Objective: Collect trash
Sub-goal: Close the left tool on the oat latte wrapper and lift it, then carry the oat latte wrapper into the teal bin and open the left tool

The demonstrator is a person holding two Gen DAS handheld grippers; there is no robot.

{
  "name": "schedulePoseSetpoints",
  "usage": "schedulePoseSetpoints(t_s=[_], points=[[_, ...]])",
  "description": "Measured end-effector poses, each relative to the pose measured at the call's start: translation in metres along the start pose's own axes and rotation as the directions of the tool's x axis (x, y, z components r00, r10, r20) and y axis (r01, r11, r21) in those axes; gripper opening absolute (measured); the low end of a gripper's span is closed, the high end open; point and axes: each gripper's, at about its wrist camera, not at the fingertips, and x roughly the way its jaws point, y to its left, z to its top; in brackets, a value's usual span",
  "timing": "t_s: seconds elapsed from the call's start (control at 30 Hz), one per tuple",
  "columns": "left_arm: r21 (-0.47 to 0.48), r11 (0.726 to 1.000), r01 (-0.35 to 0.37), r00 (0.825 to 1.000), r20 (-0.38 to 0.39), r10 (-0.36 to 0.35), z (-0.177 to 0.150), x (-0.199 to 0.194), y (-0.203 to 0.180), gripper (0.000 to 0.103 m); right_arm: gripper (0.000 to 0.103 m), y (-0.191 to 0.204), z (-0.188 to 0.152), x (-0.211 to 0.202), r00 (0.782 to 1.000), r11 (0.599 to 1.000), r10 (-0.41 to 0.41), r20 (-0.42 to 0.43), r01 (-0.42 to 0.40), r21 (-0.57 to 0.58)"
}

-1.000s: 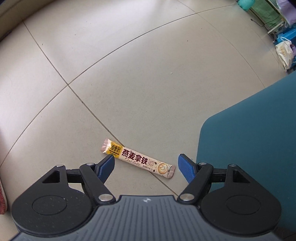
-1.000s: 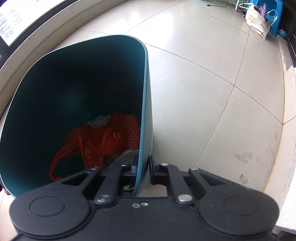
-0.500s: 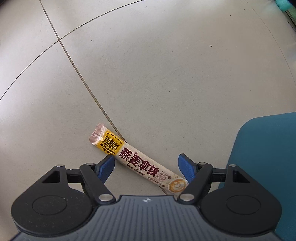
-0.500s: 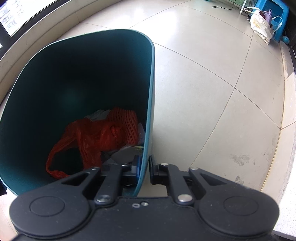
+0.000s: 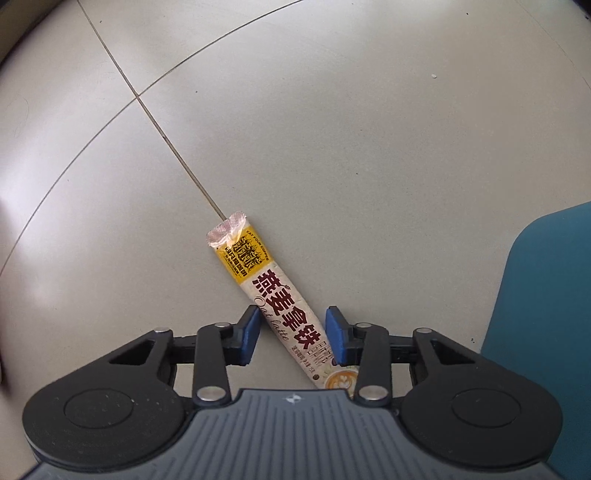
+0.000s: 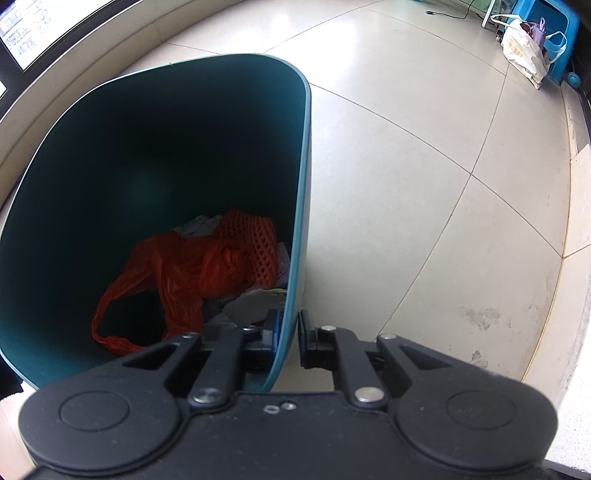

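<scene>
A cream and yellow oat-latte stick sachet (image 5: pixel 273 291) lies on the grey floor tiles across a grout line. My left gripper (image 5: pixel 293 332) points straight down over it, its jaws closing with the sachet's lower half between them. The right blue pad (image 5: pixel 334 334) sits at the sachet's edge, while a gap shows beside the left one. My right gripper (image 6: pixel 288 332) is shut on the side wall of the teal trash bin (image 6: pixel 147 147). In the bin lie a red plastic bag (image 6: pixel 177 273), an orange foam net (image 6: pixel 255 240) and papers. The bin's outer wall (image 5: pixel 546 295) shows at the right of the left wrist view.
A white bag (image 6: pixel 524 55) leans on a blue stool (image 6: pixel 554 22) at the far right, with a cable (image 6: pixel 447 14) beside them. A raised ledge (image 6: pixel 576 258) runs along the right. A wall base (image 6: pixel 74 55) curves behind the bin.
My left gripper has sunk toward the sachet and its jaws have narrowed around it. The right gripper has stayed on the bin wall.
</scene>
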Motion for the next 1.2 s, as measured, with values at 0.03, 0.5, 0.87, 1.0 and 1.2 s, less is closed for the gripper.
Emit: schedulePoseSetpoints(t_s=[0.03, 0.5, 0.87, 1.0, 1.2], points=[[0.003, 1.0, -0.004, 1.0, 0.007, 0.004, 0.0, -0.001, 0.003, 0.034, 0.009, 0.0, 0.0, 0.0, 1.0, 1.0, -0.001, 0.0, 0.001, 0.0], [0.031, 0.999, -0.019, 0.993, 0.118, 0.015, -0.004, -0.085, 0.033, 0.032, 0.008, 0.003, 0.0, -0.001, 1.0, 1.0, -0.01, 0.004, 0.01, -0.001], [0.25, 0.968, 0.022, 0.962, 0.258, -0.088, -0.037, -0.227, -0.001, 0.032, 0.009, -0.005, -0.001, -0.004, 1.0, 1.0, 0.01, 0.018, -0.01, 0.018], [0.318, 0.947, 0.039, 0.943, 0.303, -0.141, -0.056, -0.272, -0.009, 0.032, 0.009, -0.009, -0.002, -0.006, 1.0, 0.999, 0.019, 0.022, -0.019, 0.026], [0.403, 0.913, 0.069, 0.901, 0.367, -0.23, -0.072, -0.339, -0.03, 0.032, 0.009, -0.012, -0.001, -0.01, 1.0, 0.999, 0.02, 0.024, -0.02, 0.027]])
